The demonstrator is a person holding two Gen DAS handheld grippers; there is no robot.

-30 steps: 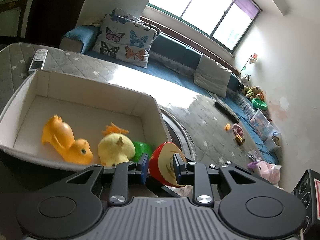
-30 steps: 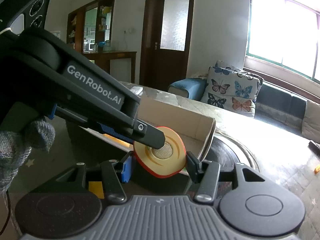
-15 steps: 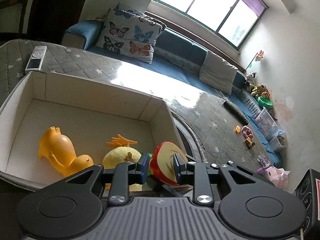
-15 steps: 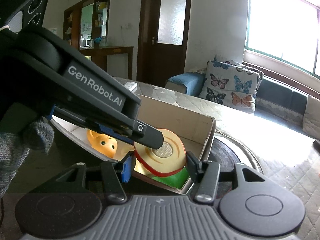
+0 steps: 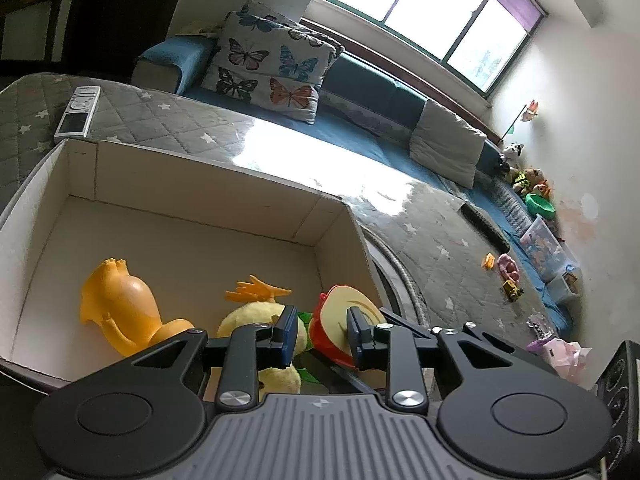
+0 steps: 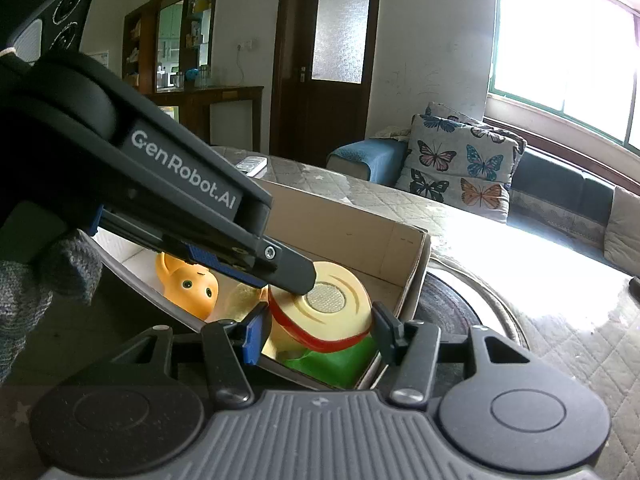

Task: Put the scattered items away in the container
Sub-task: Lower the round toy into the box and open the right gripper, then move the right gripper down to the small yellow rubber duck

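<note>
- Living room, as we log it: a blue sofa point(image 5: 372, 92) with a butterfly-print cushion point(image 5: 272, 68) under a bright window, and a grey star-quilted cover point(image 5: 168, 120) bearing a white remote control point(image 5: 78, 112).
- Writing: we read "GenRobot.AI" in white on the black body of the left gripper point(image 6: 304, 280); we find no other legible label.
- Container: an open cardboard box point(image 5: 208, 196) with pale inner walls, standing on the cover.
- Contents we count: an orange rubber duck point(image 5: 120, 308), a yellow plush chick point(image 5: 256, 320) with an orange crest, and a green item point(image 6: 332, 360) below.
- Task item: a toy apple half point(image 6: 324, 308), red skin, cream cut face with a round mesh centre, over the box's near right corner.
- Left gripper point(image 5: 320, 336): jaws opening, the apple half between them.
- Right gripper point(image 6: 316, 332): jaws narrowly parted, clasping the apple half by its rim.
</note>
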